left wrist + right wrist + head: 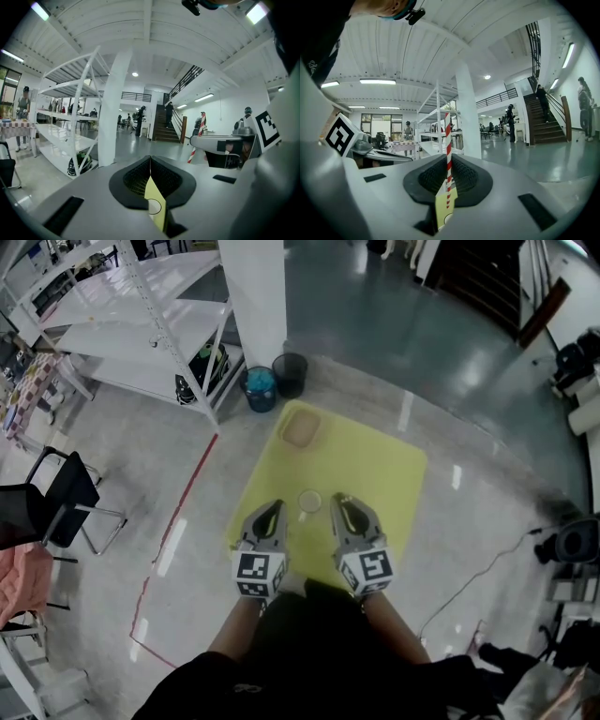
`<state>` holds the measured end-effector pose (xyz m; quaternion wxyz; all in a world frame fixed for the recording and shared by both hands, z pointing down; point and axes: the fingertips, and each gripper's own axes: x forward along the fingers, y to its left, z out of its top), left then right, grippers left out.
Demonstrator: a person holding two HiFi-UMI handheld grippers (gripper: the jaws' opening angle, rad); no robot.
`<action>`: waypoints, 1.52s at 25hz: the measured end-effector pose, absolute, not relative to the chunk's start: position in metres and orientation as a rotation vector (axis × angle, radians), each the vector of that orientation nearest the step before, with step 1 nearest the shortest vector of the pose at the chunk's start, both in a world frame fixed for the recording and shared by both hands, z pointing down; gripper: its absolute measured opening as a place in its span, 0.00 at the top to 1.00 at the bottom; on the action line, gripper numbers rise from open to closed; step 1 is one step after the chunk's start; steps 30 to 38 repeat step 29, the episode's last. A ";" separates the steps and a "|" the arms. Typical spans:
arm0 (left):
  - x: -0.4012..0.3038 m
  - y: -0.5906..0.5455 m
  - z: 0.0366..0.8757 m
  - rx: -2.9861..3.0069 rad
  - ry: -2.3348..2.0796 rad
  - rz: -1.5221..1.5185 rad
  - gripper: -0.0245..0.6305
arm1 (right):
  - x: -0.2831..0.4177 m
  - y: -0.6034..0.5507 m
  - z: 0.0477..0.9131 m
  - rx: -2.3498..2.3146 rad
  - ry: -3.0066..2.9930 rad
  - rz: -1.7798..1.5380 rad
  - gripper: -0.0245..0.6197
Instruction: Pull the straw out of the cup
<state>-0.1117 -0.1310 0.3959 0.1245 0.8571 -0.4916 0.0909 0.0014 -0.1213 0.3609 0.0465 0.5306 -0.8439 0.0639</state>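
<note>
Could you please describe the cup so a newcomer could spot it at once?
Find the yellow mat. The cup sits near its middle, small, round and pale, unlike the larger squarish tan container at its far corner.

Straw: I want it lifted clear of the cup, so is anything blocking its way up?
Nothing visible does. The right gripper is shut on the upright straw, with only open room above it. The cup sits below on the yellow mat.
</note>
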 end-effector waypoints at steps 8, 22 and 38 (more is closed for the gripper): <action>-0.120 -0.127 0.390 2.510 -1.458 0.252 0.89 | 0.001 -0.117 0.357 1.629 -2.564 0.173 0.91; -0.115 -0.125 0.384 2.521 -1.461 0.244 0.89 | 0.007 -0.115 0.355 1.640 -2.557 0.178 0.91; -0.119 -0.128 0.382 2.519 -1.472 0.239 0.89 | 0.003 -0.118 0.354 1.617 -2.573 0.173 0.91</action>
